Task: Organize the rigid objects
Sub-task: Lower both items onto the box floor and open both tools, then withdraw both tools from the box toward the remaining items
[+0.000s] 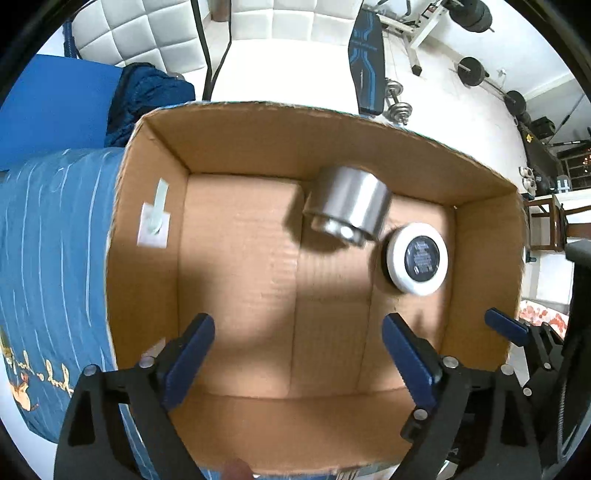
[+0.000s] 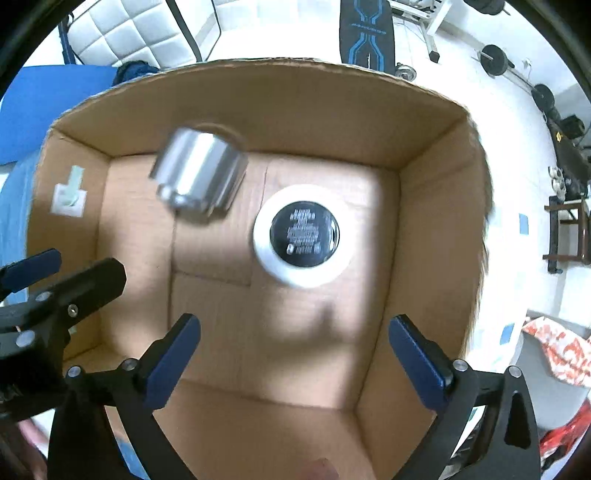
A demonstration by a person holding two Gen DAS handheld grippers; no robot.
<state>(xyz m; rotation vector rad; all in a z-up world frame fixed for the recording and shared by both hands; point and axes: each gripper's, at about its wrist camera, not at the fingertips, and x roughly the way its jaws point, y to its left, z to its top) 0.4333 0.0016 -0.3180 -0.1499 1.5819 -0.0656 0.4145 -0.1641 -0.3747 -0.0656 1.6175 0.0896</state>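
An open cardboard box (image 1: pixel 147 295) (image 2: pixel 436 229) holds two objects. A steel cup (image 1: pixel 347 205) (image 2: pixel 201 177) appears blurred, tilted bottom-up over the box's far side. A round white disc with a black centre (image 1: pixel 417 258) (image 2: pixel 303 234) lies to its right. My left gripper (image 1: pixel 299 332) is open and empty above the box's near side. My right gripper (image 2: pixel 295 336) is open and empty above the box, nearer the disc. The right gripper's finger (image 1: pixel 506 326) shows at the left wrist view's right edge; the left gripper (image 2: pixel 55 273) shows at the right wrist view's left.
The box sits on a blue patterned bedcover (image 1: pixel 55 258) beside a dark blue garment (image 1: pixel 147 96). A white quilted headboard (image 1: pixel 147 33) is behind. Gym weights (image 1: pixel 472 70) and a bench (image 1: pixel 365 62) stand on the white floor beyond. A red-and-white cloth (image 2: pixel 561 350) lies at right.
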